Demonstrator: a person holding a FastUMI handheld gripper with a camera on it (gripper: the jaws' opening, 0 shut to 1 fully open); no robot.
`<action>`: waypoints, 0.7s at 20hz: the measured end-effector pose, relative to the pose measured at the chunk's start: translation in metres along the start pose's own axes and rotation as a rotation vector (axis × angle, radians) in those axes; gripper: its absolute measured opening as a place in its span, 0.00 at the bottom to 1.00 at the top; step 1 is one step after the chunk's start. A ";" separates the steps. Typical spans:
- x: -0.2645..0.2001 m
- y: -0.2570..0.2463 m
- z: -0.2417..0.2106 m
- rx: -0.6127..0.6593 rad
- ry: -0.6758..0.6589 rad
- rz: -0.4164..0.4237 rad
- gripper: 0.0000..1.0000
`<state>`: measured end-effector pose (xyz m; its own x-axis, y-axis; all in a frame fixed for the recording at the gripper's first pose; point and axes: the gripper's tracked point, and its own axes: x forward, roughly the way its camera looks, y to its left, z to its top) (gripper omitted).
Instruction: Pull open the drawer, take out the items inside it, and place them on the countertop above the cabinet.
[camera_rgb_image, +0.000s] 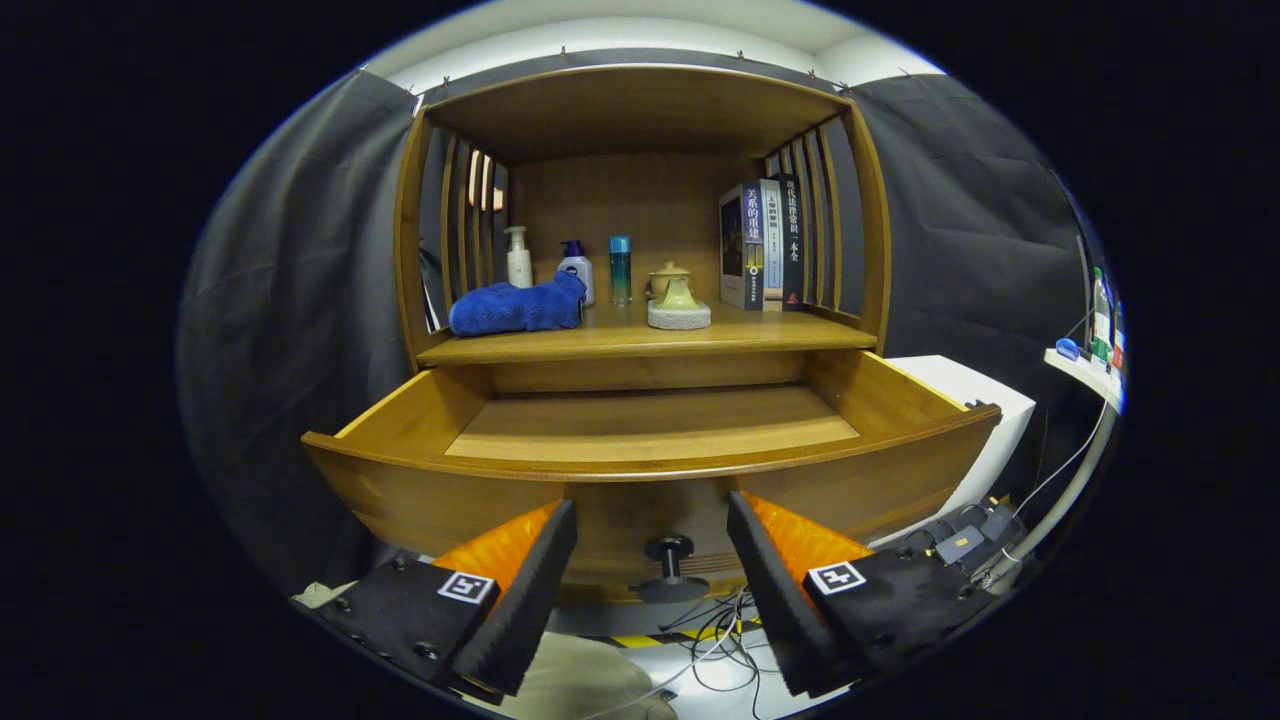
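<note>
Drawer (650, 440) open, floor looks bare. Fingers (650, 570) released, flanking knob (669, 549). Towel (517, 306) on shelf (650, 340) at 11 o'clock: soft, light; pinch a fold.

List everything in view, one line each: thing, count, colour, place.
drawer: 1, brown wood, pulled open below the countertop, its visible floor bare
knob: 1, black, on the drawer front, between the fingers
countertop: 1, brown wood, above the drawer
towel: 1, blue, left on the countertop
pump bottles: 2, white, one with a blue top, behind the towel
slim bottle: 1, teal, centre back
teapot: 1, pale green, on a grey stand right of the slim bottle
books: about 3, upright, right on the countertop
cables: several, on the floor below the drawer
hand-held gripper: 1, fingers open either side of the knob, not touching it
</note>
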<state>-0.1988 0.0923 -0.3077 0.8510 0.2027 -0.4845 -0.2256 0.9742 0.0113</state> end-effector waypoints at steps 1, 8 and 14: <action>0.000 0.000 0.000 0.003 -0.001 0.000 0.98; 0.004 -0.001 0.003 0.013 -0.007 0.006 0.99; 0.020 -0.001 0.007 0.039 -0.006 0.008 0.98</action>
<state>-0.1784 0.0960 -0.3111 0.8522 0.2112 -0.4787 -0.2140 0.9756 0.0495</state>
